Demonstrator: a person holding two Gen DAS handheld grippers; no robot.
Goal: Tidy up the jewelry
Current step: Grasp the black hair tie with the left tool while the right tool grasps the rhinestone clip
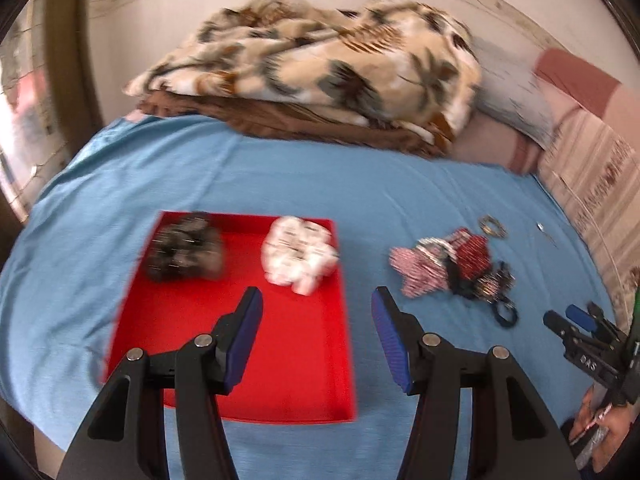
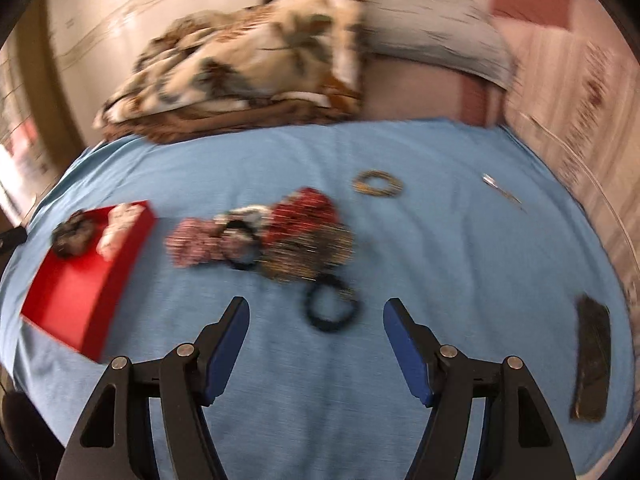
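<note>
I hold my left gripper [image 1: 316, 300] above the red tray [image 1: 280, 360], its jaws wide apart and empty. In the tray lie already a dark scrunchie [image 1: 185, 249] and a white scrunchie [image 1: 298, 254]. My right gripper [image 2: 316, 312] is also wide and empty, and it hangs over the blue sheet [image 2: 440, 260] just before a black hair tie [image 2: 332, 310]. Behind it is the pile of scrunchies [image 2: 264, 234], and further a beaded bracelet [image 2: 378, 183]. I judge I am between two pieces. Next I should lower the right gripper around the hair tie and carry it to the tray.
</note>
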